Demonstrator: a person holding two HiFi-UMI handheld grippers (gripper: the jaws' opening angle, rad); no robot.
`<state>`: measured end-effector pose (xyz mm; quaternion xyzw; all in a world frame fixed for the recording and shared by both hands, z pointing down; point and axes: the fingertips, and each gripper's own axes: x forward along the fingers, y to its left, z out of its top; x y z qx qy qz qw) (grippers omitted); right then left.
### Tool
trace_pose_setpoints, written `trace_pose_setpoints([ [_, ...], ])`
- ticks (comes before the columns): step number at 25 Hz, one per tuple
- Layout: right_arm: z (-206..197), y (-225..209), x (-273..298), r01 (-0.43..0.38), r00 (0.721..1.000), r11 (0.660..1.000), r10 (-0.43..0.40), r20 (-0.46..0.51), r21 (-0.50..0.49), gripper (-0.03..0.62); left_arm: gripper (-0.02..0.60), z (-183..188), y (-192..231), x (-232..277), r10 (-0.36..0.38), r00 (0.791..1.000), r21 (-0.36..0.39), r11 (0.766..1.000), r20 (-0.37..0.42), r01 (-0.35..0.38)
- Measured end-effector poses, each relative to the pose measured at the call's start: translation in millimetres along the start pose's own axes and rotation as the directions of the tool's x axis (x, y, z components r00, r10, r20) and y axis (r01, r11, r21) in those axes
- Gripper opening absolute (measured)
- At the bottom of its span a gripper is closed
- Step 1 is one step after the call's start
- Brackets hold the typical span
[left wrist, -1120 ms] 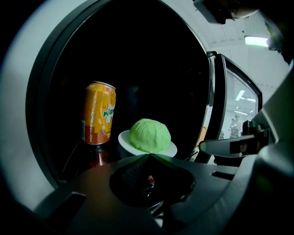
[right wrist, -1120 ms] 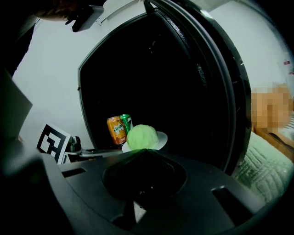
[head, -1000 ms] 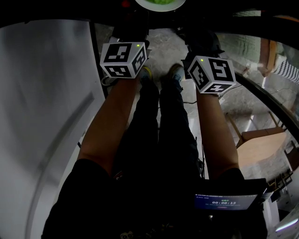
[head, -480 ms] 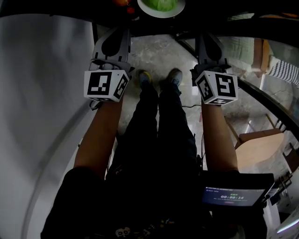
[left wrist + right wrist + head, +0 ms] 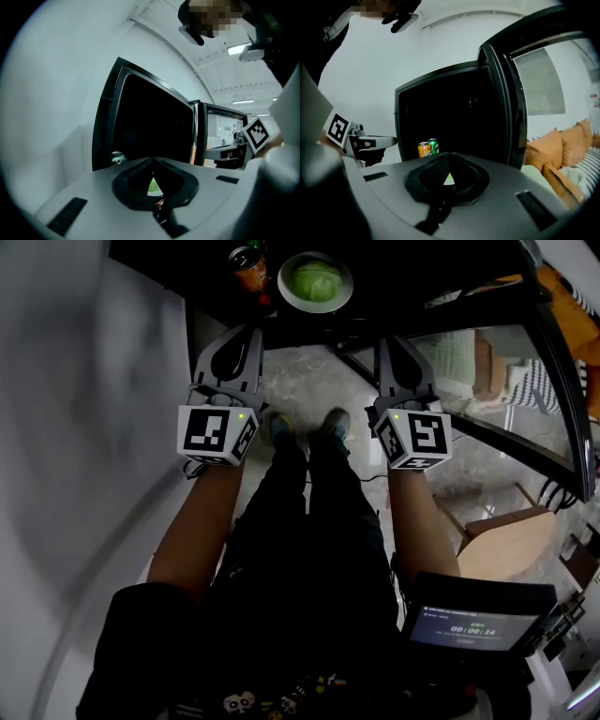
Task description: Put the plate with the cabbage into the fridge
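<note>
Fridge [image 5: 454, 112] is open, interior black and unlit. Its glass door [image 5: 511, 93] is swung out on the right side.

White plate [image 5: 343, 292] with the green cabbage [image 5: 317, 279] on it sits inside the fridge, on the dark bottom. Two drink cans [image 5: 248, 265] stand just beside the plate, toward the left wall. The right gripper view shows them as one orange can [image 5: 423, 149] and one green can [image 5: 433, 145], side by side and upright.

Left gripper [image 5: 234, 338] is held in front of the fridge opening, short of the plate and apart from it. Jaws are together at the tips, with nothing between them. A sliver of green shows through the gap behind the tips in the left gripper view.

Right gripper [image 5: 398, 343] is level with the left, also outside the fridge. Jaws are together and empty.

The person's legs [image 5: 314, 512] and shoes are directly below, on a mottled stone floor [image 5: 300, 381]. Orange cushions [image 5: 562, 150] lie beyond the door on the right.
</note>
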<state>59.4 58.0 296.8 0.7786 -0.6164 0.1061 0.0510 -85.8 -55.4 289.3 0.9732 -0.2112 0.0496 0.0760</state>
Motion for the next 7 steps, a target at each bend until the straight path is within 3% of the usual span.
trace_pose_setpoints([
  [7, 11, 1, 23, 0.002, 1.0, 1.0, -0.002, 0.005, 0.011, 0.005, 0.003, 10, 10, 12, -0.001, 1.0, 0.001, 1.0, -0.009, 0.001],
])
